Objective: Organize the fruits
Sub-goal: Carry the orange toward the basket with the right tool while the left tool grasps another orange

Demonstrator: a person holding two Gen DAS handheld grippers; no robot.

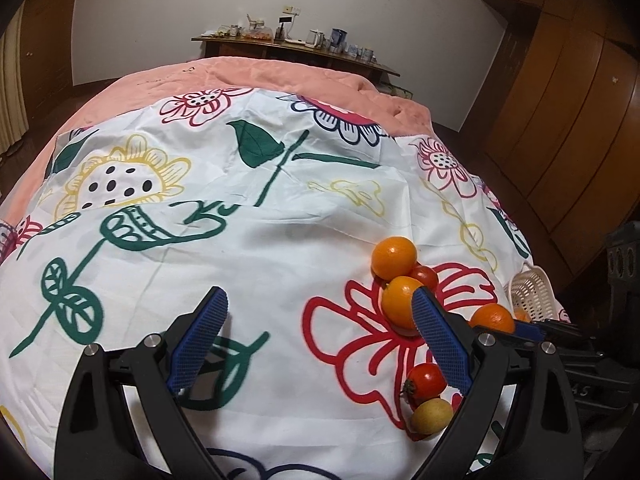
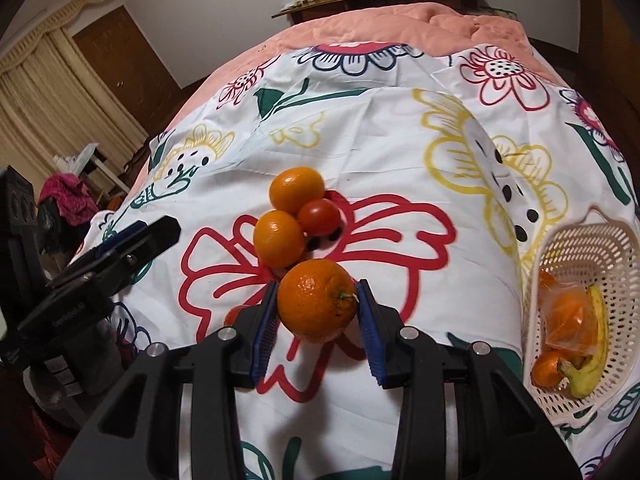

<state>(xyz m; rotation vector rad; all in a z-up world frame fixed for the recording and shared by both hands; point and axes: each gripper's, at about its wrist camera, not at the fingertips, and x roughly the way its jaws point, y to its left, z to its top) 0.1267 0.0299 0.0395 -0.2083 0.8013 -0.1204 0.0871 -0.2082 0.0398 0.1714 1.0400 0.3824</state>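
My right gripper (image 2: 317, 304) is shut on a large orange (image 2: 317, 305) just above the flowered cloth; that orange also shows in the left wrist view (image 1: 493, 317). Beyond it lie two more oranges (image 2: 297, 189) (image 2: 279, 238) and a red tomato (image 2: 319, 217), touching each other. My left gripper (image 1: 322, 312) is open and empty above the cloth, left of the fruit pile. Beside its right finger lie an orange (image 1: 398, 302), another orange (image 1: 394, 257), a tomato (image 1: 427, 378) and a small yellow fruit (image 1: 432, 415). A white plastic basket (image 2: 600, 240) at the right holds a banana and bagged oranges.
The flowered white cloth (image 1: 240, 240) covers a bed with a pink quilt (image 1: 260, 72). A wooden shelf with jars and cups (image 1: 296, 46) stands beyond the bed. Wooden wardrobes (image 1: 560, 120) line the right. The basket's rim shows in the left wrist view (image 1: 532, 292).
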